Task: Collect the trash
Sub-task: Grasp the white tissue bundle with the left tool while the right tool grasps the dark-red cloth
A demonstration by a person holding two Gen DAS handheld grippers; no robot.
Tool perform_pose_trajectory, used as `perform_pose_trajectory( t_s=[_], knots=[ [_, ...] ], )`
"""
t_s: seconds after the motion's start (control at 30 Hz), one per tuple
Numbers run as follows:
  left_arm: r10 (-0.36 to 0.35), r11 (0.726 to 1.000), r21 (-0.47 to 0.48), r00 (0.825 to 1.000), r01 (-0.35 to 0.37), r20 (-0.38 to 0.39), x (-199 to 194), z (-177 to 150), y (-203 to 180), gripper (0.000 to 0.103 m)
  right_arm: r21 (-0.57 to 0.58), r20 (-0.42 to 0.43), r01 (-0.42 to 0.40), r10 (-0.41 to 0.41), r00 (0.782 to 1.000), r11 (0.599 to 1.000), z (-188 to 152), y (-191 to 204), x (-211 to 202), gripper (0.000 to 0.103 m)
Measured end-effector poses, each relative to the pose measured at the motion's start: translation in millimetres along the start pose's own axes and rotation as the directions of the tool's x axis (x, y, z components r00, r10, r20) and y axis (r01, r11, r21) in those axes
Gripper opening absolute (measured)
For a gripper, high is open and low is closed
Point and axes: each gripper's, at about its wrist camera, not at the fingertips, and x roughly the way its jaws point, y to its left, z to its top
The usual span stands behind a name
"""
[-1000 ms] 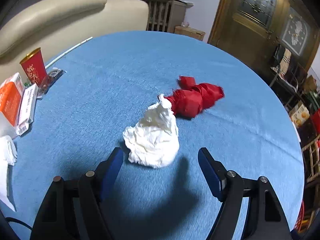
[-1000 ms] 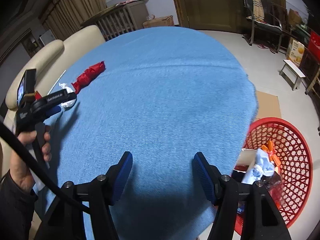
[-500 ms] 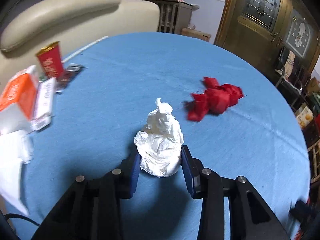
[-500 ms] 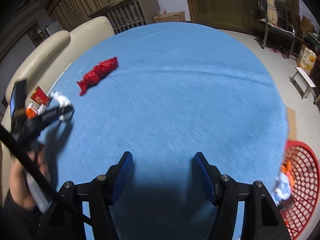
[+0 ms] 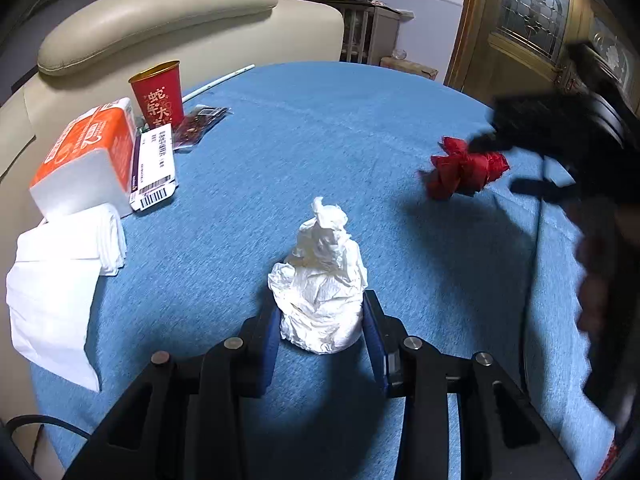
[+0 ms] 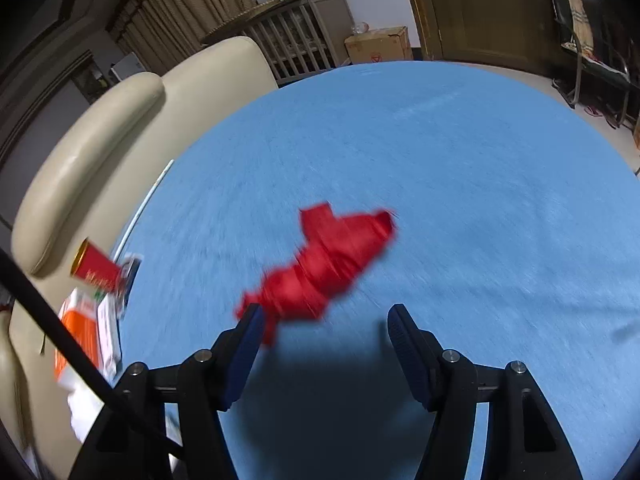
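A crumpled white tissue stands on the blue tablecloth, squeezed between the blue pads of my left gripper, which is shut on it. A crumpled red wrapper lies farther right on the cloth. In the right wrist view the red wrapper is blurred, just ahead of my open right gripper, its lower end by the left pad. The right gripper and hand show as a dark blur in the left wrist view, over the wrapper.
At the left edge stand a red paper cup, an orange tissue pack, a white barcoded box, a dark wrapper and a stack of white napkins. A beige sofa lies behind the table.
My left gripper closed on the white tissue. My right gripper swung left across the table, away from the red basket, and now hovers at the red wrapper.
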Motion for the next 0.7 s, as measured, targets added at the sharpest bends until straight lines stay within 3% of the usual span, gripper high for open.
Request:
perform_pose_trajectory(
  t_s=[0.1, 0.27, 0.3, 0.33, 0.5, 0.7],
  knots=[
    [-0.004, 1.000, -0.001, 1.000, 0.004, -0.006, 2.6, 1.2, 0.9, 0.041, 0.001, 0.010, 0.032, -0.032, 0.999, 0.999, 10.9, 14.6, 10.9, 0.067],
    [-0.011, 1.000, -0.016, 1.000, 0.011, -0.009, 4.9, 3.2, 3.5, 0.041, 0.003, -0.048, 0.135, -0.135, 0.990, 0.991, 21.0, 23.0, 39.1, 0.067],
    [-0.010, 1.000, -0.018, 1.000, 0.010, -0.008, 3.5, 2.1, 3.2, 0.041, -0.013, -0.057, 0.149, -0.149, 0.987, 0.989, 21.2, 23.3, 42.7, 0.059],
    [-0.006, 1.000, -0.021, 1.000, 0.006, -0.006, 3.4, 2.3, 3.7, 0.041, -0.040, -0.061, 0.154, -0.157, 0.986, 0.987, 19.9, 23.4, 45.1, 0.059],
    [0.002, 1.000, -0.031, 1.000, -0.002, -0.003, 0.9, 1.2, 3.4, 0.041, -0.121, -0.054, 0.137, -0.144, 0.988, 0.983, 11.1, 25.7, 38.6, 0.052],
    [0.013, 0.999, -0.049, 1.000, -0.013, -0.006, -5.6, 0.1, 2.9, 0.040, -0.145, -0.039, 0.104, -0.111, 0.993, 0.984, -8.9, 12.8, 12.3, 0.052]
  ],
)
